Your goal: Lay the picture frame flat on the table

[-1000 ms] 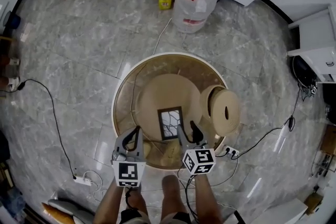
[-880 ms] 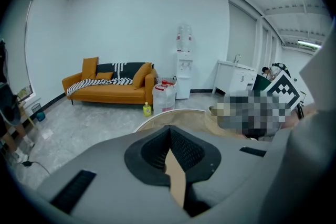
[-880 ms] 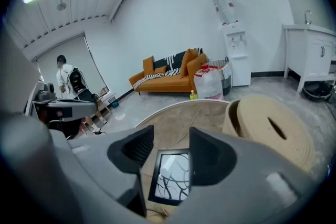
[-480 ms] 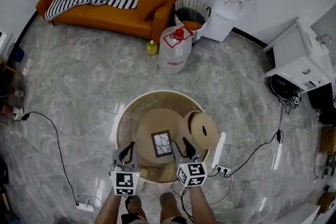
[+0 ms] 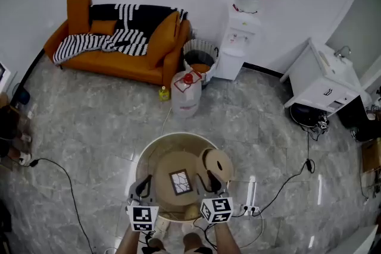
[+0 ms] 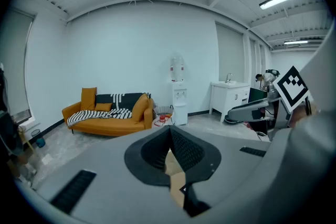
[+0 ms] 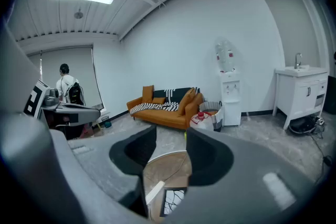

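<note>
Over the last second both arms lift away from the round worktop (image 5: 141, 154), and the head view pulls up with them, so the worktop looks smaller and the orange sofa (image 5: 119, 47) and the water dispenser (image 5: 241, 38) come into the picture. The picture frame (image 5: 181, 182) does not follow: it lies flat, glass side up, on the pale round board (image 5: 169, 163) in the middle of the worktop, in the same spot and at the same angle as a second ago, with a beige drum-shaped thing (image 5: 215, 165) just beside it to the right

The left hand-held gripper (image 5: 143, 188) hangs over the near rim, left of the frame, clenched on nothing, its tips meeting with only a thin slit below them. The right hand-held gripper (image 5: 211, 182) sits on the frame's other side, released and empty; its jaws have just been closing a little, yet a clear gap remains, and through it the frame (image 7: 173, 202) shows far below, untouched

Judging by this, the laying down is done: the frame rests on its back, free of both tools, and the rising arms read as a retreat
</note>
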{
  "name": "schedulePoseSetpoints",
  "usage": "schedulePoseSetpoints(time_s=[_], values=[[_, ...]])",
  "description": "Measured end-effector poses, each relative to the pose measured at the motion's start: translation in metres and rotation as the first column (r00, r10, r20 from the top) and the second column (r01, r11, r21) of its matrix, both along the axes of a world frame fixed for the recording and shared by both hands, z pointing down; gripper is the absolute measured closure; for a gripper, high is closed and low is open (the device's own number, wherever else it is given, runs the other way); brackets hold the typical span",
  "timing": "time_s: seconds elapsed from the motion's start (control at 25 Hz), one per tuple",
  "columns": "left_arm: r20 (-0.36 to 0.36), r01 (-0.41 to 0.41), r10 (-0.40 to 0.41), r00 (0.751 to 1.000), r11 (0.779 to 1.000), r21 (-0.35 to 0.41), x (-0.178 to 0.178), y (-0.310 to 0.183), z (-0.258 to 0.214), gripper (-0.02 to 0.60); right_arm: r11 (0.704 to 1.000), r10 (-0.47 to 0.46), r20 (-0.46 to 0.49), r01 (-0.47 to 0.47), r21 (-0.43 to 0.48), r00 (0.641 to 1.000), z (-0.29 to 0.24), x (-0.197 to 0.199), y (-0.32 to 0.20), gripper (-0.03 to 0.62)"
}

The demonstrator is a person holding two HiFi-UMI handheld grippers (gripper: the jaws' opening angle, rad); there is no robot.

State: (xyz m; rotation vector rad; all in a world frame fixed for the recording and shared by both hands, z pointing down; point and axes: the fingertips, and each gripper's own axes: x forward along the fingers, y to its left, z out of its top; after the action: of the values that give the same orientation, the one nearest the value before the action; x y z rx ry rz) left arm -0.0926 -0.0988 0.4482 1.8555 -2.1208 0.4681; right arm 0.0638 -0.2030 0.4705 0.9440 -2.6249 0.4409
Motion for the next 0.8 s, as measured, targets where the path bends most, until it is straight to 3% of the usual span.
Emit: schedulePoseSetpoints(time_s=[0.44,0.8], values=[[0.056,-0.077,0.071,0.996,0.991,0.109,0.016,0.035,-0.117,0.566,0.982,0.074,0.06,-0.083,0.17,0.995,-0.133,0.028,0.043,0.455],[0.069,-0.118,0.108,0.992,0.979,0.166,0.03,0.077,-0.159,0.566,0.961,0.099,0.061,-0.111,0.253,0.993,-0.184,0.057,0.096,0.484]])
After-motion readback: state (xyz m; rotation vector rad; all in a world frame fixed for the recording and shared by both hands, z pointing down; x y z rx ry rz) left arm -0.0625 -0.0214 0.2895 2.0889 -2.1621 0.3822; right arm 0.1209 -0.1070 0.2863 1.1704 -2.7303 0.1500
